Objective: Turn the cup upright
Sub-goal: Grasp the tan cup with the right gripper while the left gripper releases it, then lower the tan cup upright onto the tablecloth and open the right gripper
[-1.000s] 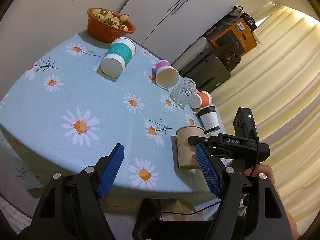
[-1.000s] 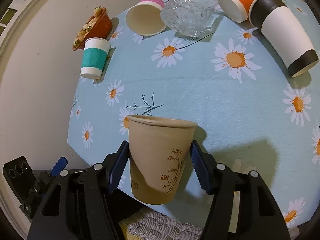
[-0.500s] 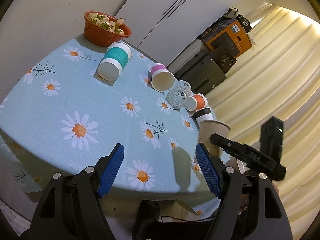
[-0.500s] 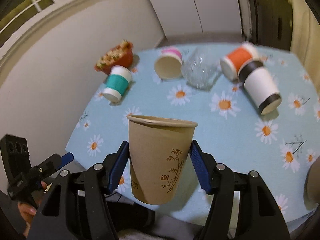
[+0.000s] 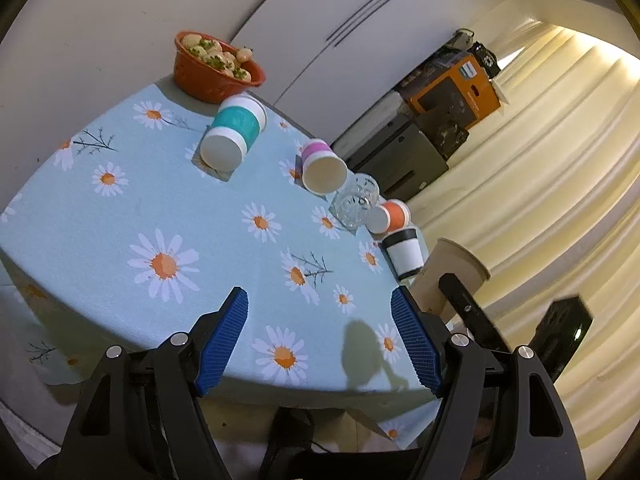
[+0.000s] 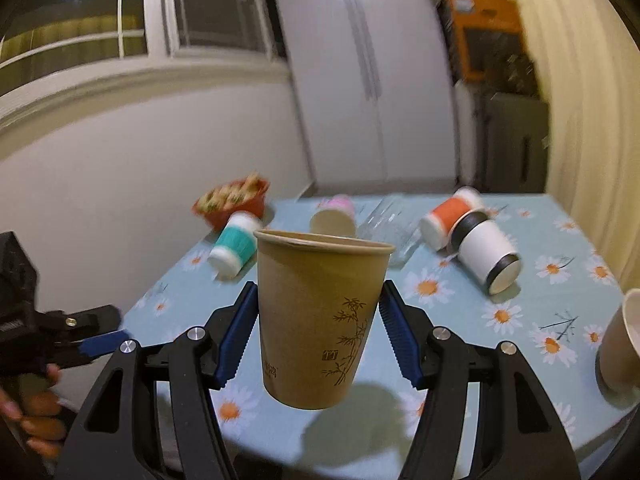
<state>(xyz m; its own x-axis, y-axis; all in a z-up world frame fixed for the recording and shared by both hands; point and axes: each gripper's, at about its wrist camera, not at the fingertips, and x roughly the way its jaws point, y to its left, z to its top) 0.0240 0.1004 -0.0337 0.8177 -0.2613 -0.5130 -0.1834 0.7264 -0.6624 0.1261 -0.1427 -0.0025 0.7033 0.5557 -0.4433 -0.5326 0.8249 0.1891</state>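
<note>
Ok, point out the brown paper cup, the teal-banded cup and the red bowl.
brown paper cup (image 6: 316,320): right wrist view, middle of its side wall, between the blue pads.
teal-banded cup (image 5: 236,130): left wrist view, on the teal band.
red bowl (image 5: 208,80): left wrist view, on its outer wall.

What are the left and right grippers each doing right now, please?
Left gripper: open, holding nothing.
Right gripper: shut on the brown paper cup, mouth up, above the table.

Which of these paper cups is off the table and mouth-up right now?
The brown bamboo-print cup, clamped in the right claw above the near table edge. The teal, pink, orange and black-banded cups all lie on their sides.
</note>
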